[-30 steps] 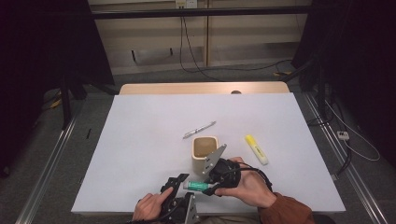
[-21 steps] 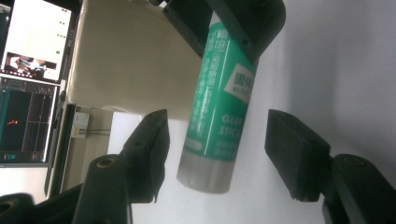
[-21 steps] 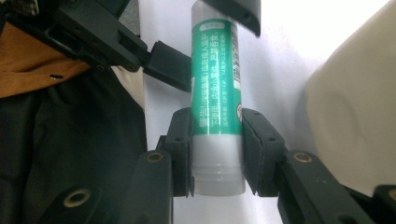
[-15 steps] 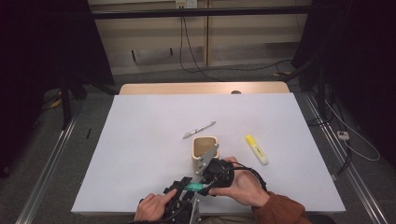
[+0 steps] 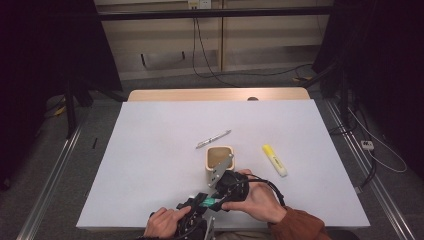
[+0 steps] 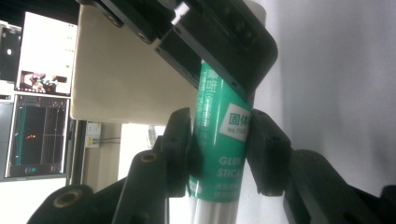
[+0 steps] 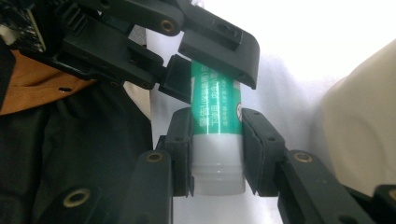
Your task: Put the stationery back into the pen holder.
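Near the surface's (image 5: 150, 150) front edge, you hold one glue stick (image 5: 206, 201) with both grippers.
Your left gripper (image 6: 218, 154) pinches its green body; your right gripper's (image 7: 217, 149) fingers (image 7: 180, 149) clamp its white end.

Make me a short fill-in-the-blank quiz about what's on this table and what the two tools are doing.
1. Both tools, the left tool and the right tool, are shut on a green ____ stick.
2. The highlighter on the table is ____ in colour.
3. The pen lies on the far side of the beige ____.
4. The label on the tube reads GLUE ____.

Missing words: glue; yellow; cup; STICK
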`<state>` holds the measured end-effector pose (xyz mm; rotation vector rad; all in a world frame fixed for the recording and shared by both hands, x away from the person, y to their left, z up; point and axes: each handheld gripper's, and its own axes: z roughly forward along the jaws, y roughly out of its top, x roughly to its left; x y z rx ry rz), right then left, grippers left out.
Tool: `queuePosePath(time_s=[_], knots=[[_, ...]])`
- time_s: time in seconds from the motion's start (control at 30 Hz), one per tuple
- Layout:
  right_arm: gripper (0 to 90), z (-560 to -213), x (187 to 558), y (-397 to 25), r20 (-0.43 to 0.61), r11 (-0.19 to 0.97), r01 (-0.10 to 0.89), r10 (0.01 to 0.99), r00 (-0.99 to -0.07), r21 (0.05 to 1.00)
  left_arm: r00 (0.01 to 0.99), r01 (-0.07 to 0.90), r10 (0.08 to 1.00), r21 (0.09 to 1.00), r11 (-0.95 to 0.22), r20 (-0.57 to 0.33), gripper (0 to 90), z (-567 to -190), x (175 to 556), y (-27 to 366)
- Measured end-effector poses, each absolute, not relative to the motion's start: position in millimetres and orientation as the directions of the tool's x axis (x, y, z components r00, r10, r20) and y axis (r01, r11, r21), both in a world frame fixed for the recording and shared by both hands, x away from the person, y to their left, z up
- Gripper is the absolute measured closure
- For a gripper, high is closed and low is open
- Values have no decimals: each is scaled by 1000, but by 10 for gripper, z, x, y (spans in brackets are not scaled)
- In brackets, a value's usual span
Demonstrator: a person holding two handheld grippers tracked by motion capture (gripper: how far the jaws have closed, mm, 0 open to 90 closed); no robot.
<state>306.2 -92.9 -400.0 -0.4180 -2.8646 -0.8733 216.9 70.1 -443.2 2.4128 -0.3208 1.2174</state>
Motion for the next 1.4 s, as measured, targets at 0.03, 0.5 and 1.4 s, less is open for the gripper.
queuePosePath(time_s=[0.03,0.5,1.4], knots=[[655,-4003,3064,-937,195,793,298,228,-954,531,589,-388,-25,255,-886,808,646,-4429,2169,700],[395,-4009,3014,-1166,231,724,349,262,-937,595,674,-349,41,367,-862,737,661,-4404,2185,749],[87,-4116,2896,-2024,58,533,469,615,-787,704,835,-39,401,767,-641,378,661,-4161,2515,1161]])
